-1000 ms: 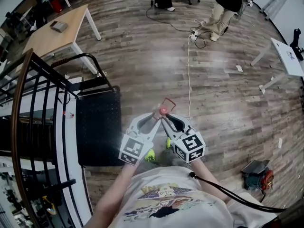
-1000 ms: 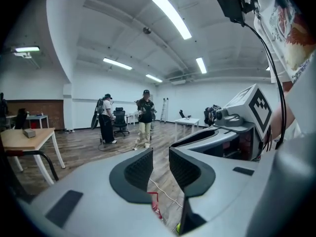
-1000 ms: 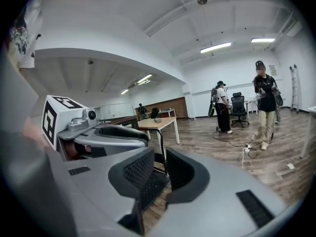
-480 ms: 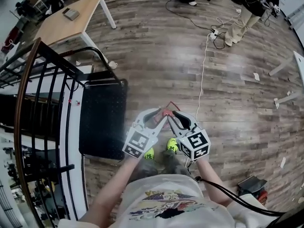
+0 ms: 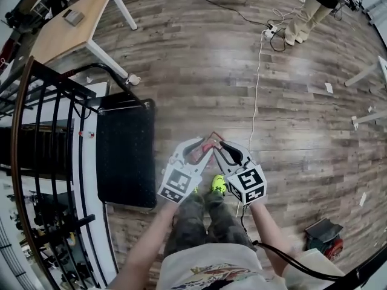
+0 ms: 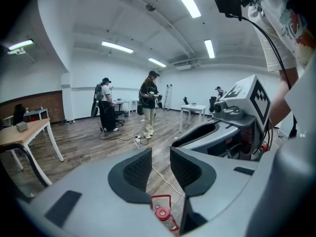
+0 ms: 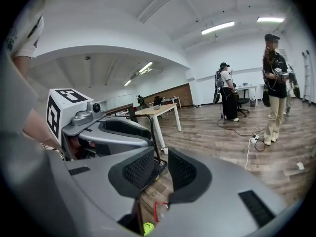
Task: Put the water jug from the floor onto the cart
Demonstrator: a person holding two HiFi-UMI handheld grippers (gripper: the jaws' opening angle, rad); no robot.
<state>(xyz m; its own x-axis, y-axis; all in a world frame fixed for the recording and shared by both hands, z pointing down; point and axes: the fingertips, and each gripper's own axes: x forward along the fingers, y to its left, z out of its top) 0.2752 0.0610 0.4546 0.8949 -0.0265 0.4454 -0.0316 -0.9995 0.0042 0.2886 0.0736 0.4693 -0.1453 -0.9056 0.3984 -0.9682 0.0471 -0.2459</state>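
The water jug stands on the wood floor just ahead of my feet; only its red cap and red handle show. My left gripper and right gripper meet tip to tip right over it. In the left gripper view the left gripper is open, with the cap below the gap and nothing between the pads. The right gripper is open too, with the handle beneath it. The black platform cart lies to the left, its handle at the far end.
A black metal railing runs along the left beside the cart. A wooden table stands at the back left. A white cable crosses the floor ahead to people standing far off. A tool lies on the floor at the right.
Both grippers have come down together, staying tip to tip over the jug. The person has leaned over, so the legs and green shoes now show below the grippers.
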